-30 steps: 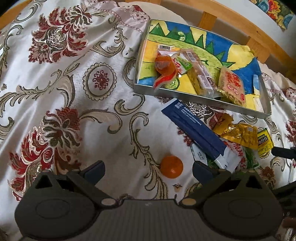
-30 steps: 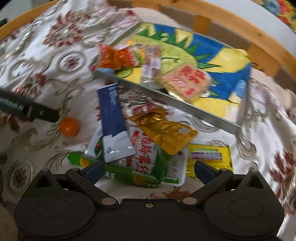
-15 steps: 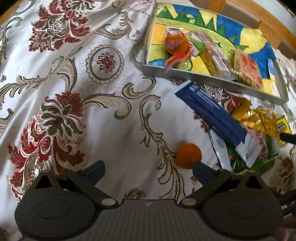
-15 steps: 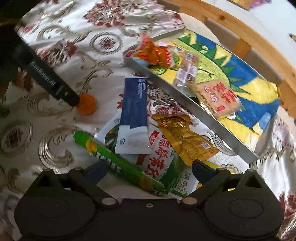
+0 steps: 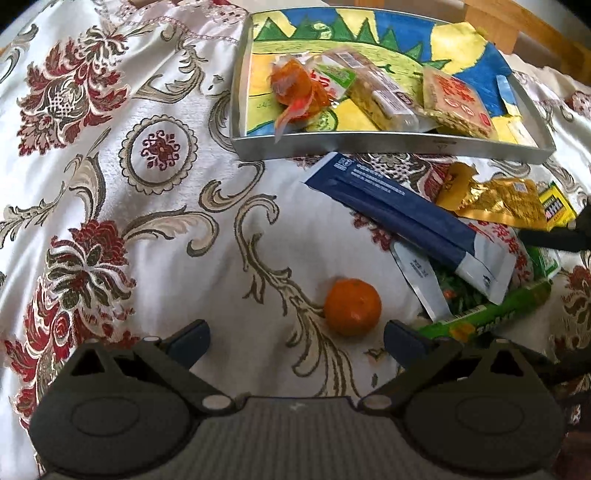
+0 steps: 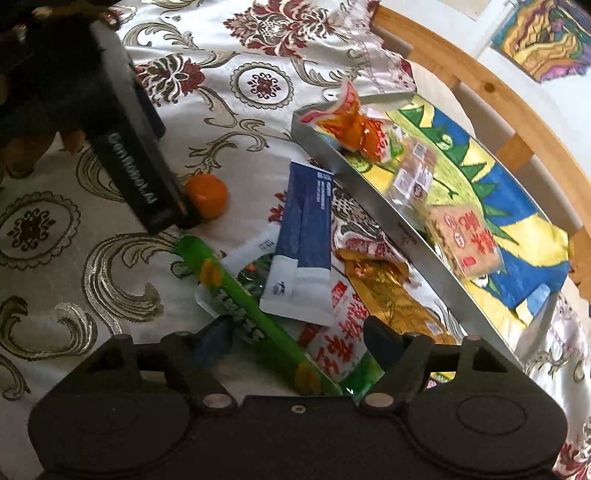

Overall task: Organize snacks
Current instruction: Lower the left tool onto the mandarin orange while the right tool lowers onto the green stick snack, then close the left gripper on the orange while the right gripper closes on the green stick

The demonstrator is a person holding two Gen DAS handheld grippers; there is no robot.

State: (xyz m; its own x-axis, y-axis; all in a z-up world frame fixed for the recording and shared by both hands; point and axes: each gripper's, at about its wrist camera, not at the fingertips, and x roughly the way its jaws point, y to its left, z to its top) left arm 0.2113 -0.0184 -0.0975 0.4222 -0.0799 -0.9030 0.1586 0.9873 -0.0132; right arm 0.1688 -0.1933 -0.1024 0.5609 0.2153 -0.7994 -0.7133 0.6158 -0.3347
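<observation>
Left gripper (image 5: 295, 334), jaws open, straddles the mandarin (image 5: 352, 306) on the bedspread; right gripper (image 6: 297, 334), jaws just narrowing, unclamped around the green stick pack (image 6: 255, 317). We risk it slipping aside.

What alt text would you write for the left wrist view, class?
An open left hand-held gripper hovers over a small round orange fruit on a floral satin cloth. Behind it, loose snack packets lie beside a shallow metal tray holding more snacks.

Daylight falls on a floral cloth (image 5: 155, 206), a wooden rail (image 6: 476, 85) curves behind, white wall (image 6: 454, 22) with a colourful hanging (image 6: 546, 37).
</observation>
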